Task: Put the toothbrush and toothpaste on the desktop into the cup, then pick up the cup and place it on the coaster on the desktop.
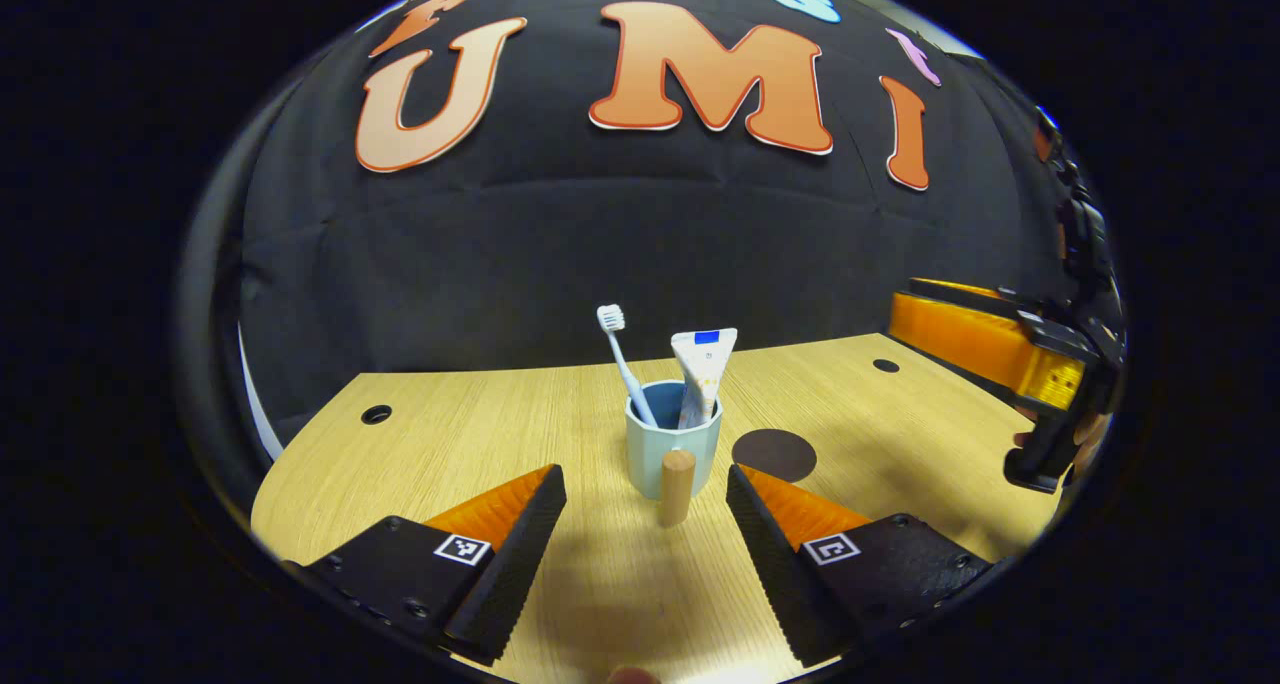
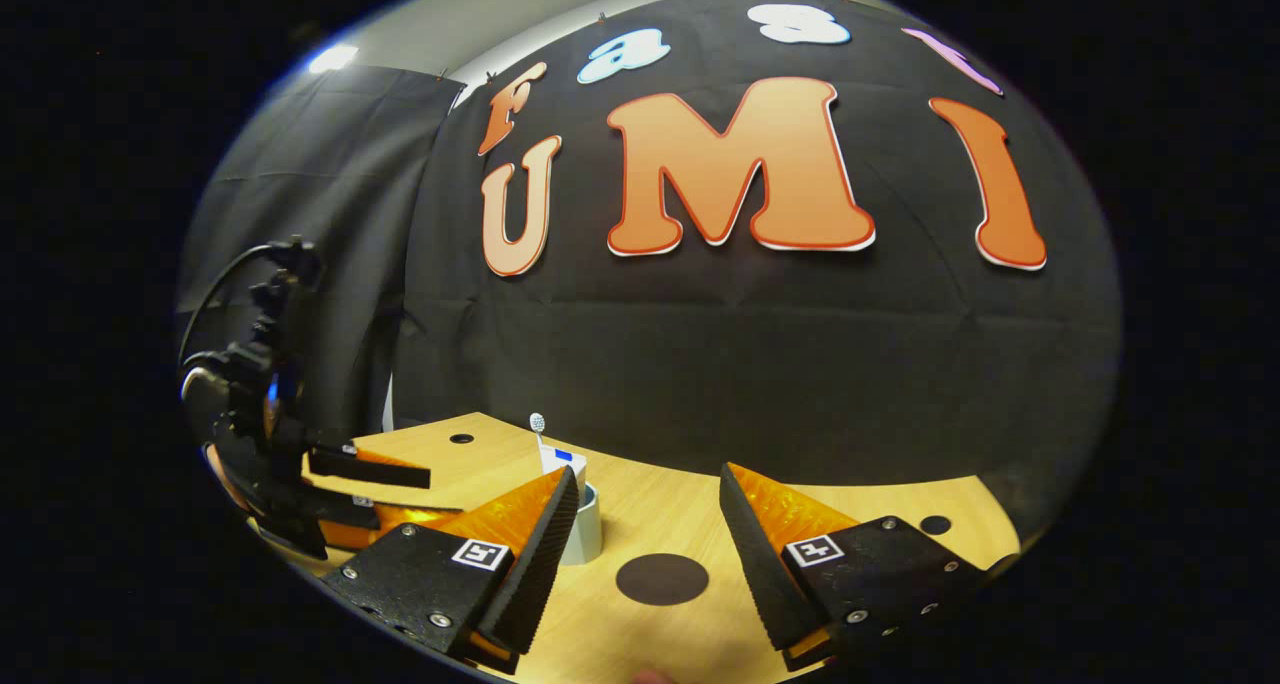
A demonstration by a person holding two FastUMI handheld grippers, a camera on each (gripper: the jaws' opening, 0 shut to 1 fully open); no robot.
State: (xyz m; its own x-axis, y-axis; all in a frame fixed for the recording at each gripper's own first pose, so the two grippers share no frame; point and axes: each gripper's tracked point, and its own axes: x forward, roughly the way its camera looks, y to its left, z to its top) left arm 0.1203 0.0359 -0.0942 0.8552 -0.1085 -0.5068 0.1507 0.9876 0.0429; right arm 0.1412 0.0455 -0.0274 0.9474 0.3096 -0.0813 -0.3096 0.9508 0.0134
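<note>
Surroundings: cup point(image 1: 672, 446) holding toothbrush point(image 1: 622, 359) and toothpaste point(image 1: 703, 372), ahead of left gripper point(image 1: 646, 499); coaster point(image 1: 773, 454) beside it.
Left gripper: jaws apart, empty.
Right gripper point(image 2: 647, 509): jaws apart, empty, above coaster.

Pale blue cup point(image 1: 673, 451) upright on wooden desktop point(image 1: 450, 454), wooden handle facing camera. White toothbrush point(image 1: 624, 361) and white toothpaste point(image 1: 703, 369) tube stand inside, leaning. Dark round coaster point(image 1: 774, 455) just beside cup, bare.

desktop point(image 1: 450, 444): pale wood grain | round holes point(image 1: 376, 414) near corners
</note>
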